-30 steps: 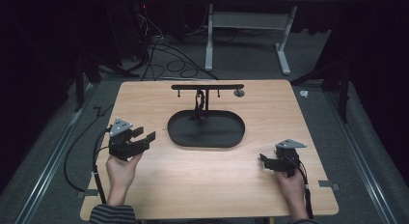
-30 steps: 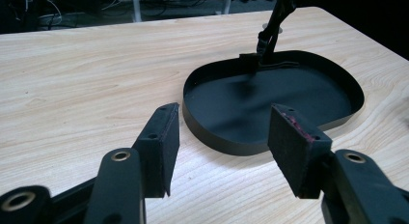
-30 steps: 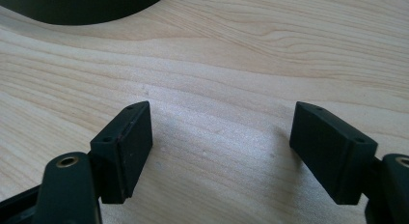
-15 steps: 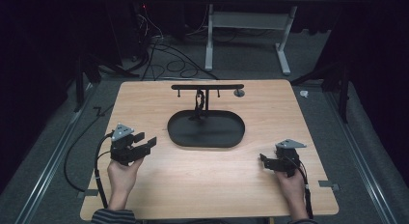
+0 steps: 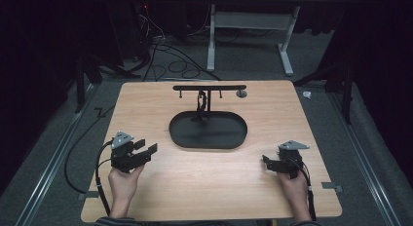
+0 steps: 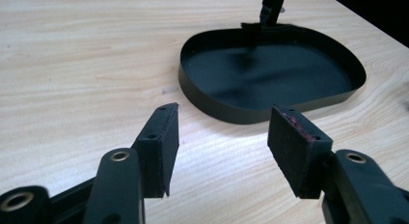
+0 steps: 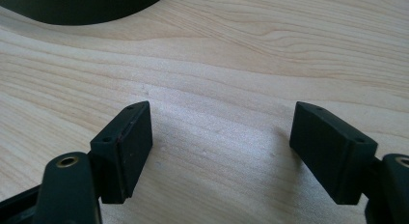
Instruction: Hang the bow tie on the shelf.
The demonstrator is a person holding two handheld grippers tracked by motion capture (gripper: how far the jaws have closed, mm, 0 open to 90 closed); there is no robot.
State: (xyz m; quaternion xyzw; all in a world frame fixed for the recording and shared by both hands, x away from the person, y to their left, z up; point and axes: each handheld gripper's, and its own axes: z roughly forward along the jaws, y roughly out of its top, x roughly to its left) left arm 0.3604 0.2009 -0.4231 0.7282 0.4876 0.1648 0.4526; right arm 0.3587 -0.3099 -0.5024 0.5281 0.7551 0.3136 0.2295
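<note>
A black oval tray (image 5: pixel 208 131) is lying at the middle of the wooden bench (image 5: pixel 209 187), with a black T-shaped stand (image 5: pixel 208 89) rising at its far rim. The left gripper (image 5: pixel 146 149) is hovering near the tray's left end, jaws spread wide and holding nothing. The right gripper (image 5: pixel 266 161) is sitting off the tray's right end, jaws likewise parted over bare wood.

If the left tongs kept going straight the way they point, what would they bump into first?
Probably the black tray. The left tongs are open and aimed at its near wall, with only bare table in between. How high they sit above the wood is hard to tell, so they might scrape the table first.
</note>
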